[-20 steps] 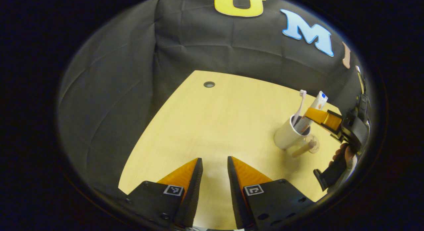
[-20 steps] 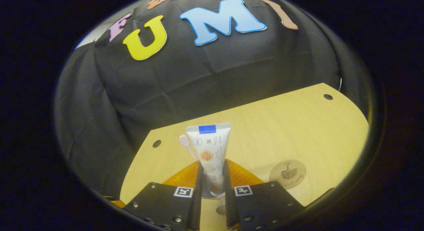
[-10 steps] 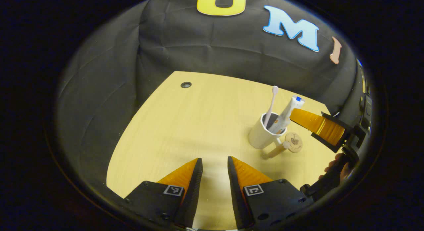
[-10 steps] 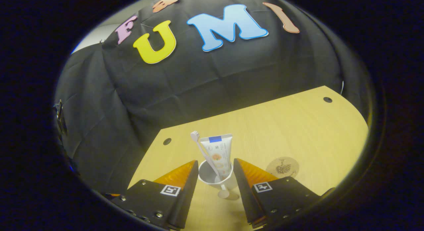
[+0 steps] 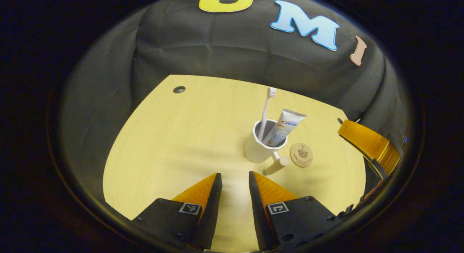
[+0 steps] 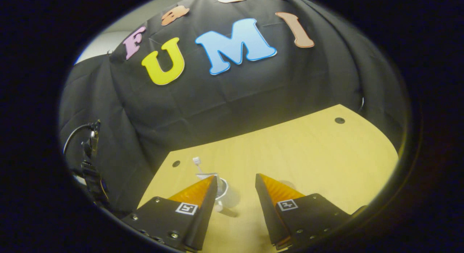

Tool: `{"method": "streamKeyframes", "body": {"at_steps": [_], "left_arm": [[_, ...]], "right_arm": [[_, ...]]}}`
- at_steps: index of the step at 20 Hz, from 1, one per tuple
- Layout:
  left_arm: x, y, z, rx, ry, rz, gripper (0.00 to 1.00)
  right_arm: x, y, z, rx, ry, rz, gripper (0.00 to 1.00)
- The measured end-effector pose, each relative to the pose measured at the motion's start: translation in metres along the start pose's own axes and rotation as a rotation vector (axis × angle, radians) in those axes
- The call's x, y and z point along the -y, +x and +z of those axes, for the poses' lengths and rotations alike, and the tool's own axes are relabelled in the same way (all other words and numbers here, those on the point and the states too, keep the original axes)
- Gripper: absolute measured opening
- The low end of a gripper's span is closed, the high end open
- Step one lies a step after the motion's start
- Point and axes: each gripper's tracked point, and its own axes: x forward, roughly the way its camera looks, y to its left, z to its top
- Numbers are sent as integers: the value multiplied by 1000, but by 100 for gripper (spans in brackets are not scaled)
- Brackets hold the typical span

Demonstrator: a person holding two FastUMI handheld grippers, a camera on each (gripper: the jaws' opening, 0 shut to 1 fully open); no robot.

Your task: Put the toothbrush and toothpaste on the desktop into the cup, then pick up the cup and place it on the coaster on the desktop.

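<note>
**A:** What sits on the left side of the left gripper view?

**B:** Bare, pale wood desktop (image 5: 163,144) with a small dark round hole (image 5: 179,89) near its far left corner. At the bottom middle is the left gripper (image 5: 235,175). Its fingers are a narrow gap apart with nothing between them, hovering over bare wood. Each finger mount carries a small square black-and-white marker.

**A:** And the task's things?

**B:** They are right of centre. A white cup (image 5: 255,151) stands upright on the desktop. The toothbrush (image 5: 266,108) stands in it, bristles up. The toothpaste (image 5: 284,126) leans in it to the right, its flat end upward and printed with blue and red lettering. A short pale stub (image 5: 277,165) juts from the cup's base toward the coaster (image 5: 301,155). The coaster is a round wooden disc with a dark tree-like drawing. It lies flat just beside the cup on the right. The cup is not on it.

**A:** Anything further right?

**B:** One finger (image 5: 362,140) of the right gripper shows at the edge, well apart from the cup.

**A:** And the right gripper view?

**B:** The right gripper (image 6: 235,177) is spread wide and holds nothing. The cup is partly hidden behind its left finger, and the toothbrush head pokes up above it.
</note>
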Motion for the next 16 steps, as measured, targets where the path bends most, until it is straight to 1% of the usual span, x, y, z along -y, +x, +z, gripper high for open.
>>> {"method": "streamKeyframes", "body": {"at_steps": [1,2,3,4,5,6,7,8,9,12,13,15,16], "left_arm": [[9,4,0,-8,5,-13,48],[18,8,1,-14,13,-23,48],[27,13,2,-19,22,-32,48],[36,18,4,-23,31,-41,48],[45,23,5,-32,39,-52,48],[53,29,5,-42,45,-60,52],[61,35,5,-55,53,-63,52],[69,40,5,-64,59,-71,52],[75,44,5,-68,63,-72,54],[85,59,3,-93,73,-54,55],[85,65,3,-103,71,-45,55],[87,76,2,-118,65,-30,55],[86,82,4,-122,66,-18,51]], "right_arm": [[12,-4,0,1,4,-19,65],[24,-8,1,-1,9,-36,55],[36,-12,2,-2,14,-54,55],[48,-16,3,-2,20,-72,65],[60,-19,3,-3,27,-91,65],[71,-21,3,-4,36,-108,55],[81,-24,3,-6,46,-123,65],[90,-26,3,-9,57,-137,55],[99,-27,3,-12,66,-149,55],[118,-26,5,-19,85,-171,55],[123,-27,6,-22,88,-174,65],[131,-24,7,-28,93,-177,65],[134,-22,7,-33,95,-176,65]]}}
